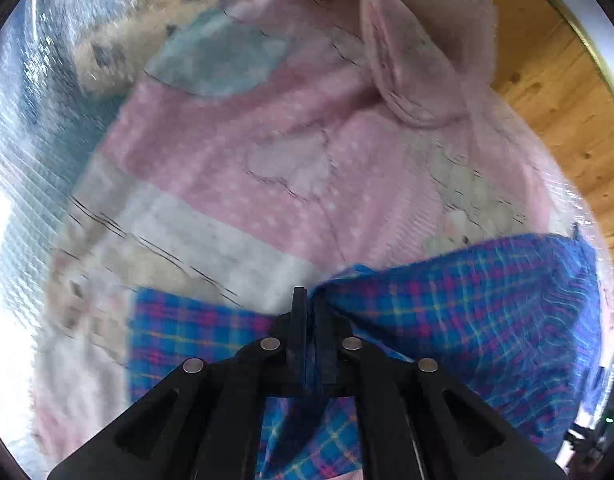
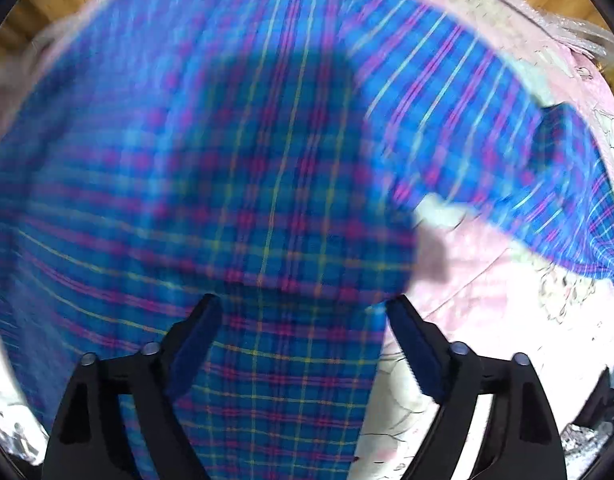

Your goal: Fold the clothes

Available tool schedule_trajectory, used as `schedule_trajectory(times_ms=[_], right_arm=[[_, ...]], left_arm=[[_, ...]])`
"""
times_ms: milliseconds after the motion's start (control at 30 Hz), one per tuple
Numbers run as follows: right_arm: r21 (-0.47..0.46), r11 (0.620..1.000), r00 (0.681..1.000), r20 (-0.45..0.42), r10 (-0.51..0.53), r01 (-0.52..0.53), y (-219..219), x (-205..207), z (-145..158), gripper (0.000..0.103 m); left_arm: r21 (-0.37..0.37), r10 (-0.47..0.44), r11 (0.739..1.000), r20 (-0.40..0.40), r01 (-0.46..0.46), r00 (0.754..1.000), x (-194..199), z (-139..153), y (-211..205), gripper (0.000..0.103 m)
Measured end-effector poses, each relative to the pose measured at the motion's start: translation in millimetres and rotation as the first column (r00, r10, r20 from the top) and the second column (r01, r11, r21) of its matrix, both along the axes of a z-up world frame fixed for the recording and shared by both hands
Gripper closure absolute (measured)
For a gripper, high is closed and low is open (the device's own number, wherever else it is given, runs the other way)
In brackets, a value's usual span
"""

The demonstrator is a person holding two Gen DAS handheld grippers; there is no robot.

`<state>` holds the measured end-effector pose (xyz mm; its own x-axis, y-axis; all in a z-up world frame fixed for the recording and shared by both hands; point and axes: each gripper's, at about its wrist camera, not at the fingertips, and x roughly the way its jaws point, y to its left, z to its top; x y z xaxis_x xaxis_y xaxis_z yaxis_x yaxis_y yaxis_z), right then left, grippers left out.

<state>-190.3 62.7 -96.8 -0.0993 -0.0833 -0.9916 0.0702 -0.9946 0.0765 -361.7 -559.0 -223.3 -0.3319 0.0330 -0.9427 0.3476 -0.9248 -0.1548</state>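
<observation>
1. The left claw [image 1: 309, 300] is pinched tight on an edge of the blue plaid cloth [image 1: 467, 312] — the fabric bunches right at its tips and fans away to its right.
2. The right claw [image 2: 303, 304] stands wide, holding nothing; its 2 fingers straddle a strip of the same plaid cloth [image 2: 211, 184] just beyond and beneath them.
3. The cloth lies over a pink patchwork quilt [image 1: 235, 152], which covers a soft surface — a bed, I'd guess. Wooden floor [image 1: 547, 80] shows past the quilt's far edge.
4. In the right wrist view the body of the cloth runs straight ahead of the claw, and a narrower length — perhaps a sleeve [image 2: 507, 152] — trails off to the right.
5. Both views are smeared, so seams and hems are hard to tell.
6. My judgement: the open right claw sits nearer the loose stretch, so it would need to close on that edge before the 2 can carry a fold across.
</observation>
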Motion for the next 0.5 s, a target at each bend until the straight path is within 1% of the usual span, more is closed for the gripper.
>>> schedule_trajectory(times_ms=[67, 133, 167, 200, 233, 300, 333, 367, 433, 467, 500], right_arm=[[-0.042, 0.999, 0.997, -0.079, -0.022, 0.019, 20.6, -13.1, 26.2, 0.020], [-0.081, 0.996, 0.987, -0.155, -0.046, 0.033, 41.3, -27.3, 51.3, 0.020], [-0.080, 0.996, 0.982, -0.183, -0.052, 0.038, 51.8, -39.4, 58.4, 0.020], [-0.070, 0.997, 0.977, -0.204, -0.056, 0.043, 60.7, -53.6, 61.5, 0.020], [-0.061, 0.997, 0.973, -0.221, -0.059, 0.046, 67.7, -67.3, 64.2, 0.020], [-0.051, 0.998, 0.972, -0.229, -0.050, 0.040, 68.8, -91.0, 66.4, 0.020], [-0.049, 0.998, 0.972, -0.233, -0.043, 0.032, 68.2, -102.7, 66.4, 0.020], [-0.057, 0.998, 0.971, -0.236, -0.025, 0.011, 63.3, -114.2, 62.7, 0.020], [-0.064, 0.997, 0.970, -0.242, 0.018, -0.034, 47.8, -134.0, 57.1, 0.020], [-0.064, 0.995, 0.969, -0.241, 0.053, -0.070, 41.4, -143.2, 52.7, 0.020], [-0.062, 0.993, 0.967, -0.239, 0.085, -0.103, 34.7, -152.3, 48.0, 0.020]], left_arm=[[-0.048, -0.064, 0.997, 0.000, 0.064, 0.998, -4.2, 16.9, 12.8, 0.094], [-0.113, -0.134, 0.985, -0.011, 0.131, 0.991, -6.8, 36.3, 30.8, 0.077], [-0.158, -0.171, 0.974, -0.027, 0.165, 0.985, -7.0, 47.6, 43.2, 0.058], [-0.204, -0.209, 0.959, -0.041, 0.197, 0.977, -7.1, 58.8, 55.5, 0.046], [-0.241, -0.261, 0.941, -0.067, 0.238, 0.963, -8.7, 70.6, 71.2, 0.045], [-0.270, -0.327, 0.917, -0.089, 0.293, 0.941, -17.9, 80.9, 93.7, 0.045], [-0.266, -0.347, 0.912, -0.096, 0.312, 0.933, -24.3, 85.8, 106.9, 0.045], [-0.232, -0.376, 0.910, -0.111, 0.344, 0.920, -33.4, 87.7, 120.4, 0.045], [-0.128, -0.447, 0.893, -0.126, 0.433, 0.885, -53.6, 82.5, 150.8, 0.043], [-0.087, -0.490, 0.872, -0.119, 0.482, 0.864, -67.0, 73.1, 169.2, 0.040], [-0.065, -0.540, 0.842, -0.107, 0.536, 0.835, -79.0, 61.0, 190.2, 0.040]])
